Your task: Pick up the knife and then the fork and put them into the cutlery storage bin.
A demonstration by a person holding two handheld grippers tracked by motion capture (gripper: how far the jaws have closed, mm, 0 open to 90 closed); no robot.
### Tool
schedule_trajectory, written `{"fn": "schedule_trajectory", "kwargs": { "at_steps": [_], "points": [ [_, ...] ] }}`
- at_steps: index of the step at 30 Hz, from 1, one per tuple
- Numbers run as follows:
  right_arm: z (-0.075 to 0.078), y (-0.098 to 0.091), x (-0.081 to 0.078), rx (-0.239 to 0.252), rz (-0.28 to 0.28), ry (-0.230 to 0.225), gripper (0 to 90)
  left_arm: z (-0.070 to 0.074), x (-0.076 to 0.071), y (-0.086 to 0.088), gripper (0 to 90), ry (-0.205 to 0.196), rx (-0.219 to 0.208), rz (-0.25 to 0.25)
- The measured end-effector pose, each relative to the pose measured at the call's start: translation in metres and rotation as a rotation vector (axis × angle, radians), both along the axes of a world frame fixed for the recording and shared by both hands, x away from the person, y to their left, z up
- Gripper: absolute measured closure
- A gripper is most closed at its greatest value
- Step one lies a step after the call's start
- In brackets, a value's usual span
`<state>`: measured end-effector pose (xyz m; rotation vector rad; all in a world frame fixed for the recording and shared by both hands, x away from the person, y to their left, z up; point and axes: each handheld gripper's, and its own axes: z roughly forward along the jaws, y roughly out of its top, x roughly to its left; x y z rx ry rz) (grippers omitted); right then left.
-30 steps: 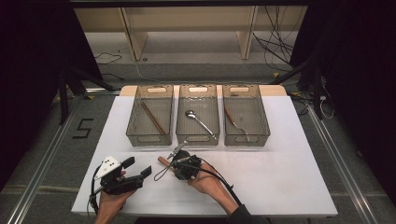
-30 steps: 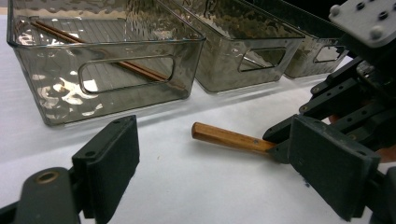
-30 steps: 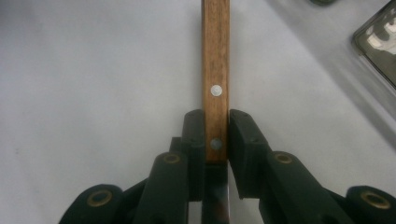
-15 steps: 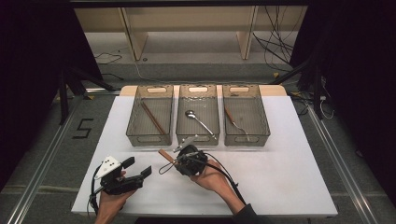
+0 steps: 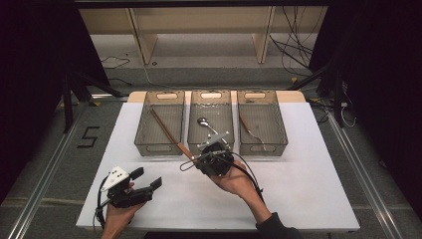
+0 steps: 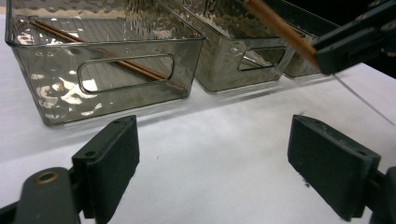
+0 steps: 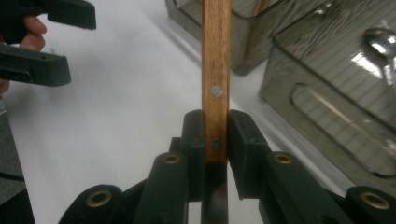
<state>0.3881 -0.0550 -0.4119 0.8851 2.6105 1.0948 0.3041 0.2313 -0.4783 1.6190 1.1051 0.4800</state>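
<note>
Gripping a wooden handle (image 7: 216,79) by its end, the right gripper (image 5: 209,158) is clenched on it, so the utensil stands out beyond the jaws toward the left bin (image 5: 160,123); the handle is just in front of that bin's near wall, lifted off the white table (image 5: 298,199); probably it is held by the tip so it can be lowered inside beside the brown sticks (image 6: 116,63); the left gripper (image 5: 132,188), well nearer the person than the bin, waits with jaws released, grasping nothing.

wooden handle (image 7: 216,70) with metal rivets, matt black plastic tool (image 7: 215,135), glossy rippled clear-plastic bins (image 6: 107,70), shiny metal spoon (image 7: 380,44).
</note>
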Motion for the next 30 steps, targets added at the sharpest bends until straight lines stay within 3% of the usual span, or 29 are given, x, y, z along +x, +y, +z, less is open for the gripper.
{"fn": "schedule_trajectory", "kwargs": {
  "at_steps": [15,24,30],
  "points": [
    [0.025,-0.026,0.014,0.056,-0.059,-0.034,77.6,0.000,0.000,0.000,16.6,0.000,-0.005,0.004],
    [0.054,-0.058,0.032,0.091,-0.152,-0.089,77.6,0.000,0.000,0.000,16.6,0.001,-0.004,0.003],
    [0.063,-0.079,0.048,0.090,-0.215,-0.094,77.6,0.000,0.001,0.000,16.6,0.003,0.002,-0.001]
  ]
}}
